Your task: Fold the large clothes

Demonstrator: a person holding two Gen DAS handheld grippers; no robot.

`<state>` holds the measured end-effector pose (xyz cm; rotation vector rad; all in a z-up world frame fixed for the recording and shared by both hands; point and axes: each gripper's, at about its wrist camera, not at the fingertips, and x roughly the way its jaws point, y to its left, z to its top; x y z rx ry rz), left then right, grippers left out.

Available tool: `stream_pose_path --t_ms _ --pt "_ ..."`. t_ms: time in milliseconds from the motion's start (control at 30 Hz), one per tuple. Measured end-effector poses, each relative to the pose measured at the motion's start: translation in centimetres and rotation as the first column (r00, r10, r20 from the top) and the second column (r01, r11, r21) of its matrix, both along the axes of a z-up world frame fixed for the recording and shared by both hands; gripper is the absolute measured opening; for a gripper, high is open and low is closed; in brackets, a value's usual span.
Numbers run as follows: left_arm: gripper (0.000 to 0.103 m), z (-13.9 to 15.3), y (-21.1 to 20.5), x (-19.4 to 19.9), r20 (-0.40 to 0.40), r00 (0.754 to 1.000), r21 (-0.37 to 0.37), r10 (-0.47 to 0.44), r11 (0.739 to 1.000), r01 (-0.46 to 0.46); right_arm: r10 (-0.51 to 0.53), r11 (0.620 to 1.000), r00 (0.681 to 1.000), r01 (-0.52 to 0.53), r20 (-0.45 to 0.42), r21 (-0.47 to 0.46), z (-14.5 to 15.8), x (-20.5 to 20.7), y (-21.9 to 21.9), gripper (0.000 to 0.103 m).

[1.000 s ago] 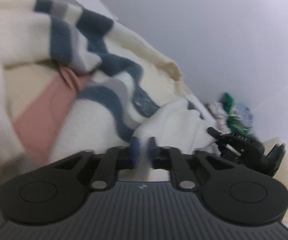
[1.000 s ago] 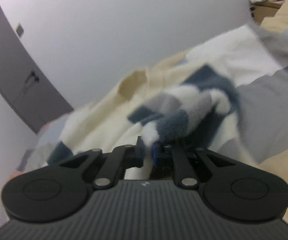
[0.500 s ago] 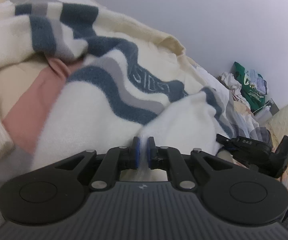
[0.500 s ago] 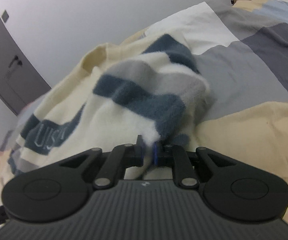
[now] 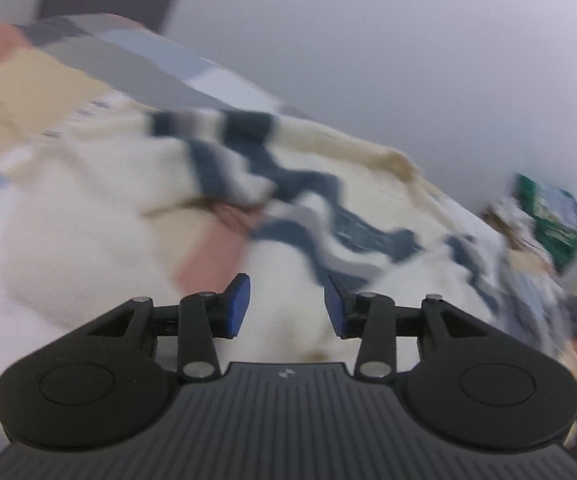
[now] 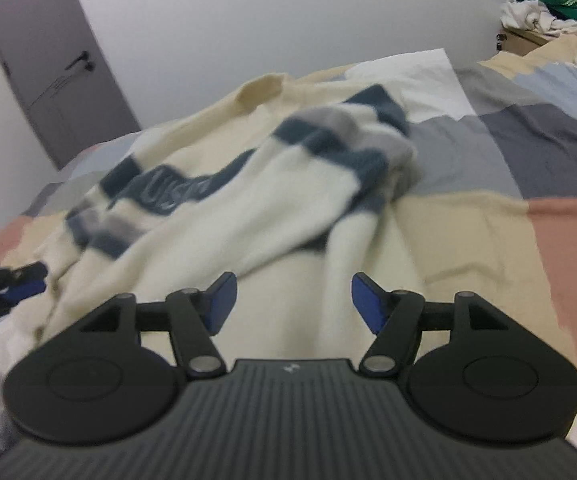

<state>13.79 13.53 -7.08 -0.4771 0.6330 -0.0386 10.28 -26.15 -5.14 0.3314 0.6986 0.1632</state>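
Now both claws, the left gripper [image 5: 287,306] and right gripper [image 6: 292,304], are opening wide, holding nothing. Mid-frame, the sweater [image 6: 248,200] is lying lumpy, so its sleeve might be flopping open.

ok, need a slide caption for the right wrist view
Right gripper opening, nothing between its jaws, above a cream navy-striped sweater on the patchwork bed.

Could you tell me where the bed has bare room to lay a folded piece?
Free: the patchwork cover right of the striped sweater, up to the white pillow. Crowded: the clothes pile in the far right corner, and the left side, where the sweater sprawls.
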Motion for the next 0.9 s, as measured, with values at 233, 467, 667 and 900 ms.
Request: stream_pose_path --t_ms 233,467,667,900 --pt "0.052 -1.6 2.1 0.8 -0.103 0.983 0.086 0.152 0.986 -0.143 0.006 1.0 1.0 -0.006 -0.005 0.021 -0.3 -4.5 1.1 0.066" --pt "0.053 -4.1 -1.2 4.0 -0.164 0.974 0.36 0.156 0.929 -0.089 -0.011 0.999 1.0 0.011 -0.007 -0.032 -1.3 -3.9 1.3 0.066" --pt "0.015 -5.2 -1.8 5.4 -0.162 0.957 0.511 0.243 0.85 -0.129 -0.04 0.998 0.997 0.036 -0.061 -0.053 -3.4 -3.0 1.1 0.065" --pt "0.007 -1.5 -1.1 4.7 -0.113 0.961 0.588 0.254 0.796 -0.142 -0.073 0.997 0.997 0.072 -0.038 -0.016 -2.8 -3.5 0.1 0.065"
